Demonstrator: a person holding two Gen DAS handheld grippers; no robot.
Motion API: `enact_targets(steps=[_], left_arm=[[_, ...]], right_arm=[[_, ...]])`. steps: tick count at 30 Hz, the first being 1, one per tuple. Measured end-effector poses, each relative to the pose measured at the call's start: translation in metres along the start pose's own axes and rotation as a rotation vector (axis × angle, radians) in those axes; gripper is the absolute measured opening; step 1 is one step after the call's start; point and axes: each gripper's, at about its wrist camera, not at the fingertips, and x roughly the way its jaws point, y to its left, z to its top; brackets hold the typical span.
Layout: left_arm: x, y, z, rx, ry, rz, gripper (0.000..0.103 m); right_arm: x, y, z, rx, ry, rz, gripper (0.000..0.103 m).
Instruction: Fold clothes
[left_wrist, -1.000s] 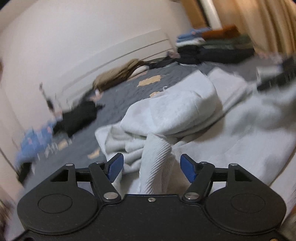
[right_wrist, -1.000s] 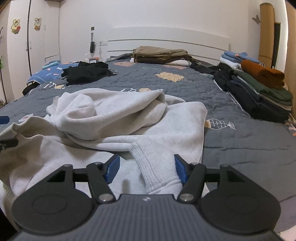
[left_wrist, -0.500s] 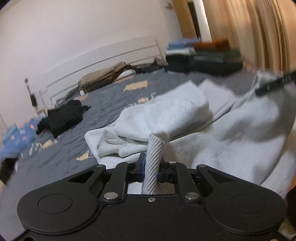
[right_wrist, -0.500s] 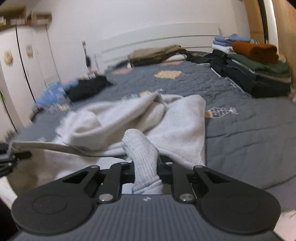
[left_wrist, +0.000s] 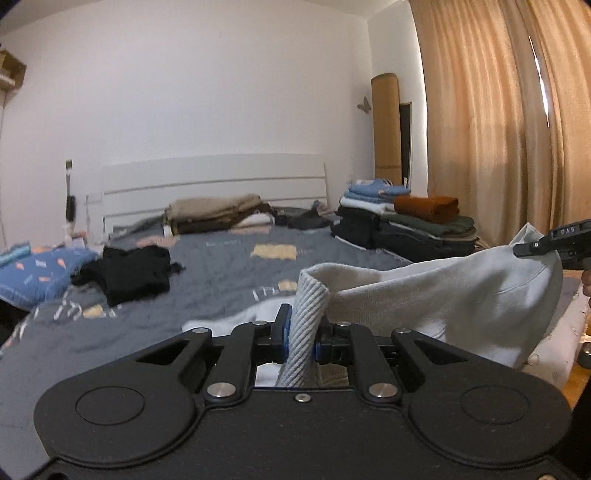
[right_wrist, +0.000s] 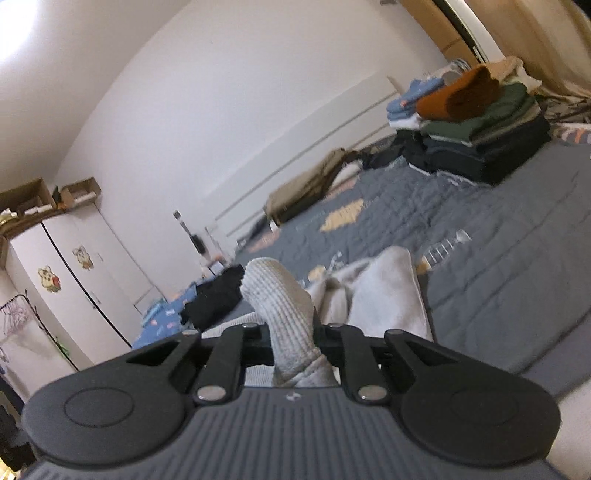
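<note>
A white wardrobe (right_wrist: 74, 280) with cartoon stickers, tan curtains (left_wrist: 498, 122), and a white headboard (left_wrist: 214, 184).

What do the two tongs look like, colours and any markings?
The left tongs have a matte black body with two round discs, silver screws and blue pads. The right tongs are black too, with a ribbed dark grey top plate. From the left view, their side carries pale lettering, too small to read surely.

A bedroom at home: a big bed (left_wrist: 229, 273), curtains (left_wrist: 491, 122), a wardrobe (right_wrist: 74, 280) and clothes piles (left_wrist: 417, 225).
</note>
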Motion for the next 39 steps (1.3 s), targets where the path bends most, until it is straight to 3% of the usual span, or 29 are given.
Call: enact_targets(steps=[7,14,21,26,31,39], left_arm=[[0.051,0.017,0.030,0.001,-0.014,0.033,0.012],[0.129,0.041,0.059,0.017,-0.008,0.083,0.012],[0.202,0.065,0.071,0.045,0.005,0.097,0.012],[0.247,0.084,0.078,0.046,0.010,0.106,0.011],[0.289,0.103,0.064,0.007,0.075,0.143,0.011],[0.354,0.125,-0.002,-0.024,0.310,0.226,0.012]], right_arm=[[0.045,0.009,0.040,-0.018,-0.036,-0.029,0.011],[0.125,0.008,0.082,-0.019,-0.052,-0.084,0.007],[0.210,-0.015,0.099,-0.031,0.003,-0.168,0.006],[0.254,-0.018,0.117,-0.053,-0.008,-0.188,0.006],[0.305,-0.026,0.118,-0.095,0.029,-0.233,0.006],[0.362,-0.065,0.070,-0.187,0.099,-0.313,0.007]])
